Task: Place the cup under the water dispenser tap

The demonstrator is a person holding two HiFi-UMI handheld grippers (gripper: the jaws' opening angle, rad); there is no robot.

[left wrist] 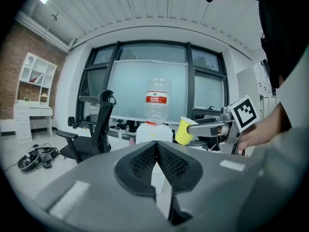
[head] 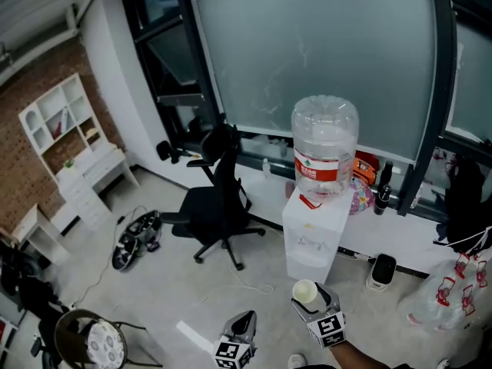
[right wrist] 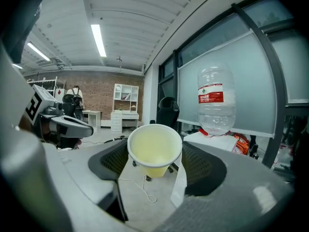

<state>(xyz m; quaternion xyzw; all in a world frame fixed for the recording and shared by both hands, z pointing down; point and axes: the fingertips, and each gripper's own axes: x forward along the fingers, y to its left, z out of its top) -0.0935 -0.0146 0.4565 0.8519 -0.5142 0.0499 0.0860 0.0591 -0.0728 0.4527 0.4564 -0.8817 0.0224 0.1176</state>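
A pale yellow paper cup [head: 305, 291] is held upright in my right gripper [head: 310, 301], low in the head view and a short way in front of the white water dispenser [head: 310, 234]. A clear bottle [head: 324, 146] with a red label sits on top of it. In the right gripper view the cup [right wrist: 154, 149] fills the gap between the jaws and the dispenser [right wrist: 221, 140] stands ahead to the right. My left gripper [head: 244, 323] hangs to the cup's left; its pads [left wrist: 145, 159] meet with nothing between them. From there I see the cup [left wrist: 183, 130] and the dispenser [left wrist: 153, 132].
A black office chair [head: 216, 204] stands left of the dispenser, with a thin cable [head: 258, 287] on the floor between them. A small white appliance [head: 382, 271] and a plastic bag [head: 447, 298] lie to the right. A white shelf unit [head: 58, 121] lines the brick wall, and a round stool [head: 94, 341] is at lower left.
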